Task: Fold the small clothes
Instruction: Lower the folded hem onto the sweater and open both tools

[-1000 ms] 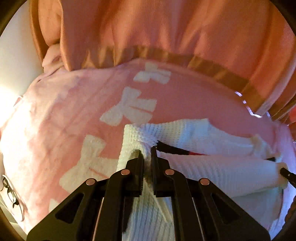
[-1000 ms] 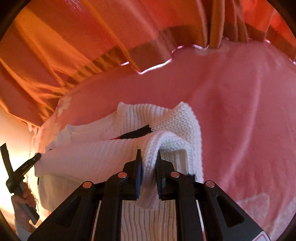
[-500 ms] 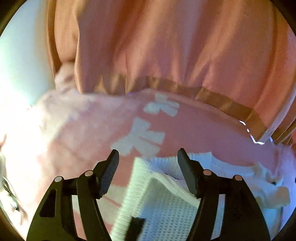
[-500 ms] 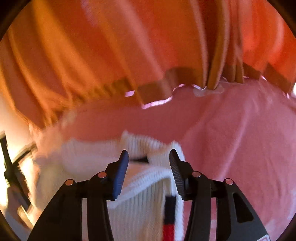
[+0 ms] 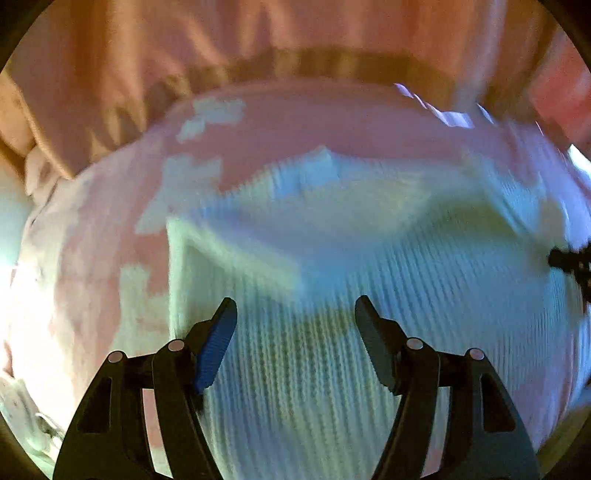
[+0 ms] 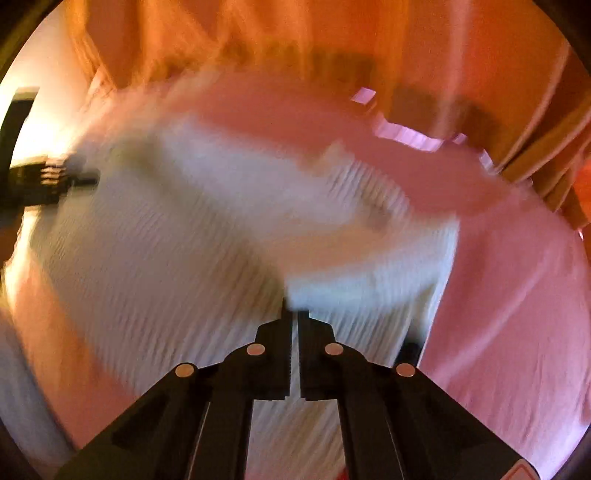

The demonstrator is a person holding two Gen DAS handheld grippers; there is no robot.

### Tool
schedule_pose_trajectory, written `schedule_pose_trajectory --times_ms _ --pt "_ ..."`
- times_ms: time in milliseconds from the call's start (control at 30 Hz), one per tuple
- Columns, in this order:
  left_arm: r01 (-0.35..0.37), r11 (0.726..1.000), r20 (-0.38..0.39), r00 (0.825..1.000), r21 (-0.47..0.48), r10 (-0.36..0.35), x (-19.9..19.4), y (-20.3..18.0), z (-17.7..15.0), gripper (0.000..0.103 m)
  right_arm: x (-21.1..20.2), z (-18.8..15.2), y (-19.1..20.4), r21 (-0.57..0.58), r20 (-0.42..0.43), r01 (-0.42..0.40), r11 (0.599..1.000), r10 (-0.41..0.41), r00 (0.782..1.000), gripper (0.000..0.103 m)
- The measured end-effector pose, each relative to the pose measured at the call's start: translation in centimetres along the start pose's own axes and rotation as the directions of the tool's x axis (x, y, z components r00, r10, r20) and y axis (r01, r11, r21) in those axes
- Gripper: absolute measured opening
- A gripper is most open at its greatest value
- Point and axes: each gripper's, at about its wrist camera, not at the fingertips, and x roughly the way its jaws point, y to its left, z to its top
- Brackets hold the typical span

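Observation:
A white ribbed knit garment (image 5: 369,258) lies folded on a pink blanket (image 5: 92,258) with white bow prints. My left gripper (image 5: 295,301) hovers over the garment's near left part, open, with only knit below and nothing between its fingers. In the right wrist view the same knit garment (image 6: 166,240) fills the middle, with a folded layer across its far side. My right gripper (image 6: 291,312) is shut above the garment's right part, and I see no cloth pinched in it. Each gripper's tip shows in the other view: the right gripper (image 5: 570,262), the left gripper (image 6: 55,181). Both views are blurred.
An orange drape with a darker band (image 5: 295,33) hangs behind the blanket (image 6: 517,295) and also shows in the right wrist view as the drape (image 6: 443,44). A pale wall shows at the far left.
Both grippers let go of the knit folds they pinched a second ago. The left stays open; the right opened, then shut again. Both have rolled and shifted over the garment, which now lies flatter.

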Motion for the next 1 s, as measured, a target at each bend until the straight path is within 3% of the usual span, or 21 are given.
schedule_pose_trajectory --times_ms 67,100,167,233,333,433,533,667,733,800,833,867,1000 --pt "-0.021 0.989 0.084 0.996 -0.149 0.034 0.3 1.9 2.1 0.068 -0.8 1.6 -3.1 0.179 0.105 0.084 0.98 -0.104 0.989 0.005" --pt "-0.018 0.967 0.125 0.991 -0.255 0.051 0.3 3.5 2.7 0.073 -1.6 1.9 -4.8 0.277 0.14 0.109 0.955 -0.152 0.978 0.008" --pt "-0.036 0.921 0.134 0.986 -0.388 0.095 0.2 5.9 2.5 0.073 -3.0 2.2 -6.6 0.374 0.182 0.05 0.926 -0.126 0.975 0.014" --pt "0.008 0.893 0.144 0.988 -0.451 0.063 -0.3 7.7 2.2 0.072 -3.6 2.2 -6.7 0.368 0.185 0.005 0.93 -0.078 0.98 0.018" --pt "-0.015 0.923 0.145 0.987 -0.383 0.076 -1.3 8.0 1.8 0.074 -3.0 1.2 -5.8 0.311 0.093 0.064 0.948 -0.097 0.991 0.037" --pt "-0.001 0.952 0.106 0.994 -0.307 0.035 -2.0 7.5 0.0 0.08 -2.4 -0.4 -5.2 0.311 0.008 0.066 0.948 -0.072 0.997 0.039" --pt "0.016 0.965 0.032 0.999 -0.262 -0.008 -2.1 6.9 -2.3 0.082 -2.6 -2.7 -4.9 0.332 -0.039 0.047 0.942 -0.036 0.999 0.048" --pt "0.035 0.962 -0.054 0.997 -0.272 -0.052 -0.9 7.0 -4.1 0.082 -2.9 -5.0 -4.2 0.353 -0.08 0.024 0.935 0.004 0.997 0.05" --pt "0.059 0.958 -0.093 0.992 -0.282 -0.089 -0.6 6.9 -4.9 0.072 -2.9 -5.5 -3.4 0.359 -0.085 -0.001 0.933 0.034 0.996 0.05" --pt "0.05 0.963 -0.101 0.992 -0.265 -0.08 -0.8 6.7 -5.4 0.046 -2.8 -5.7 -2.5 0.321 -0.105 0.013 0.947 0.022 0.994 0.044" --pt "0.047 0.97 -0.097 0.993 -0.239 -0.072 -1.1 6.4 -5.4 0.034 -2.8 -5.7 -2.0 0.287 -0.108 0.02 0.958 0.012 0.994 0.009" --pt "0.065 0.972 -0.094 0.992 -0.226 -0.088 -1.5 6.3 -5.4 0.02 -2.9 -5.7 -1.9 0.277 -0.109 0.013 0.961 0.018 0.994 0.009" --pt "0.144 0.944 -0.052 0.985 -0.296 -0.167 -4.1 7.6 -5.6 0.016 -7.0 -5.1 -2.4 0.285 0.003 -0.038 0.958 0.038 0.999 0.008"
